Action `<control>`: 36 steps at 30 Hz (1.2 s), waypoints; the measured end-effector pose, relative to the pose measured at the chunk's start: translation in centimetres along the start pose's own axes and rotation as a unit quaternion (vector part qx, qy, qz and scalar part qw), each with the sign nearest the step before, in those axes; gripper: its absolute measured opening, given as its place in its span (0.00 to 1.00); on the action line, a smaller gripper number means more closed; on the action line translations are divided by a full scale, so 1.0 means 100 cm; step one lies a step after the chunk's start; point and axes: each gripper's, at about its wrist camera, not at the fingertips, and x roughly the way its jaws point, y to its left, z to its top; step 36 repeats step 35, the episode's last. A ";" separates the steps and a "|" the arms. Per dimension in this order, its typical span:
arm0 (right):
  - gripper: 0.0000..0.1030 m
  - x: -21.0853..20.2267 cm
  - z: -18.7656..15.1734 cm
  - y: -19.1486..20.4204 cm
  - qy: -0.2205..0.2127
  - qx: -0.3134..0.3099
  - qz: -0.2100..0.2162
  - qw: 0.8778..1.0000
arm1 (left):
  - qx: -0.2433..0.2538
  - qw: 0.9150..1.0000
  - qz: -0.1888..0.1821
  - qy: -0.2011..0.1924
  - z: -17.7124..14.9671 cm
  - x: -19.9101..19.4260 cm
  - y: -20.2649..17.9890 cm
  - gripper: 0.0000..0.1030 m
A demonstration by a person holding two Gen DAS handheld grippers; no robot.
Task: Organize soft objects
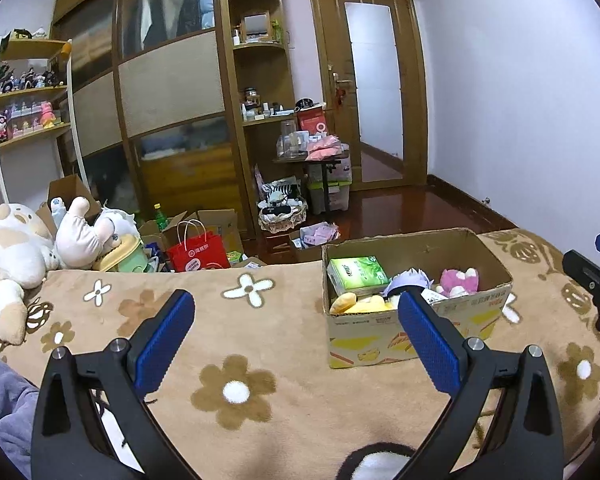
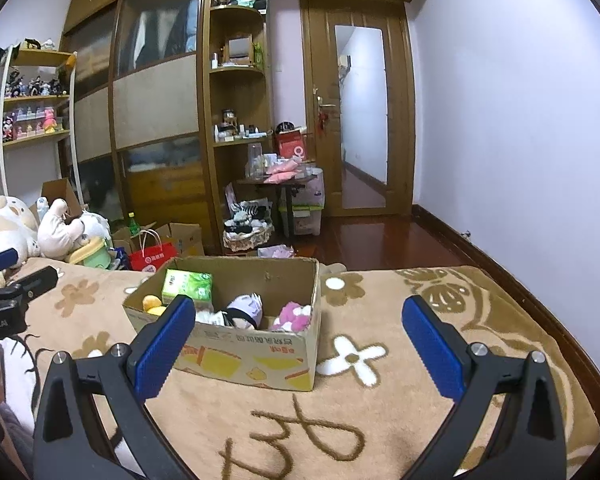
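While both grippers hang above the flower-patterned blanket (image 1: 284, 320), neither one holds anything. The left gripper (image 1: 296, 320) has its jaws spread wide, with only blanket between the blue pads (image 1: 166, 340). The right gripper (image 2: 300, 324) is likewise wide apart and empty; its left pad overlaps the near left corner of the cardboard box (image 2: 252, 354) in the right wrist view, but whether it touches the box cannot be told.

The cardboard box is the reference landmark. It stands open-topped on the blanket, to the right of the left gripper and ahead-left of the right gripper. Inside the box:
- a green tissue pack (image 1: 356, 274) leans against the far left wall;
- a yellow plush (image 1: 354, 302) lies in the near left corner;
- a lavender-haired doll (image 2: 246, 308) lies at the middle, head up toward the rim;
- a pink plush (image 1: 460, 280) lies at the right end.

Well to the left of the box, at the blanket's far left edge, a large white plush with tan patches (image 1: 10, 248) lies on its side. Just beside it, on the side toward the box, a pale pink plush (image 1: 80, 232) rests against a green and yellow container (image 1: 122, 258). Behind that group, beyond the edge of the blanket and left of the box, a red paper bag (image 1: 198, 252) stands upright among opened cartons on the floor.
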 end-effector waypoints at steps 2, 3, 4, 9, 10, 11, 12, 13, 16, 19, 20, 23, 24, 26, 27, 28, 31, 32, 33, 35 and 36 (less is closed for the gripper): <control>1.00 0.004 -0.002 0.000 0.006 0.001 -0.001 1.000 | 0.000 1.000 -0.001 0.005 -0.001 0.003 -0.001 0.98; 1.00 0.006 -0.003 0.001 0.008 0.000 -0.002 1.000 | 0.001 1.000 -0.001 0.009 -0.002 0.005 -0.001 0.98; 1.00 0.008 -0.003 0.001 0.010 0.000 -0.004 1.000 | 0.002 1.000 0.000 0.010 -0.002 0.006 -0.002 0.98; 1.00 0.011 -0.006 0.003 0.013 -0.004 -0.003 1.000 | 0.006 1.000 -0.008 0.020 -0.004 0.010 -0.002 0.98; 1.00 0.011 -0.006 0.004 0.013 -0.004 -0.003 1.000 | 0.007 1.000 -0.007 0.019 -0.005 0.010 -0.003 0.98; 1.00 0.011 -0.006 0.004 0.014 -0.004 -0.003 1.000 | 0.008 1.000 -0.006 0.020 -0.005 0.010 -0.003 0.98; 1.00 0.011 -0.006 0.003 0.014 -0.003 -0.003 1.000 | 0.007 1.000 -0.007 0.020 -0.006 0.010 -0.003 0.98; 1.00 0.011 -0.006 0.003 0.013 -0.004 -0.003 1.000 | 0.007 1.000 -0.008 0.022 -0.006 0.010 -0.003 0.98; 1.00 0.011 -0.006 0.003 0.013 -0.004 -0.003 1.000 | 0.008 1.000 -0.006 0.022 -0.007 0.011 -0.003 0.98; 1.00 0.011 -0.006 0.003 0.013 -0.004 -0.002 1.000 | 0.009 1.000 -0.006 0.022 -0.007 0.011 -0.003 0.98; 1.00 0.012 -0.006 0.003 0.013 -0.003 -0.002 1.000 | 0.009 1.000 -0.006 0.022 -0.007 0.011 -0.003 0.98; 1.00 0.011 -0.006 0.003 0.014 -0.004 -0.003 1.000 | 0.009 1.000 -0.006 0.023 -0.007 0.011 -0.003 0.98; 1.00 0.012 -0.006 0.003 0.014 -0.004 -0.003 1.000 | 0.009 1.000 -0.006 0.022 -0.007 0.011 -0.003 0.98; 1.00 0.012 -0.006 0.002 0.014 -0.004 -0.003 1.000 | 0.008 1.000 -0.004 0.022 -0.007 0.011 -0.003 0.98; 1.00 0.012 -0.006 0.003 0.013 -0.004 -0.003 1.000 | 0.008 1.000 -0.005 0.023 -0.007 0.011 -0.003 0.98; 1.00 0.012 -0.006 0.002 0.013 -0.004 -0.003 1.000 | 0.008 1.000 -0.006 0.024 -0.008 0.012 -0.002 0.98; 1.00 0.012 -0.006 0.002 0.013 -0.004 -0.004 1.000 | 0.009 1.000 -0.004 0.023 -0.010 0.012 -0.001 0.98; 1.00 0.012 -0.007 0.003 0.013 -0.005 -0.005 1.000 | 0.009 1.000 -0.003 0.023 -0.011 0.012 0.000 0.98; 1.00 0.012 -0.008 0.003 0.013 -0.004 -0.006 1.000 | 0.008 1.000 -0.004 0.024 -0.012 0.013 0.001 0.98; 1.00 0.012 -0.008 0.003 0.013 -0.003 -0.006 1.000 | 0.009 1.000 -0.005 0.025 -0.011 0.012 0.000 0.98; 1.00 0.012 -0.008 0.003 0.013 -0.003 -0.006 1.000 | 0.009 1.000 -0.005 0.025 -0.011 0.012 0.000 0.98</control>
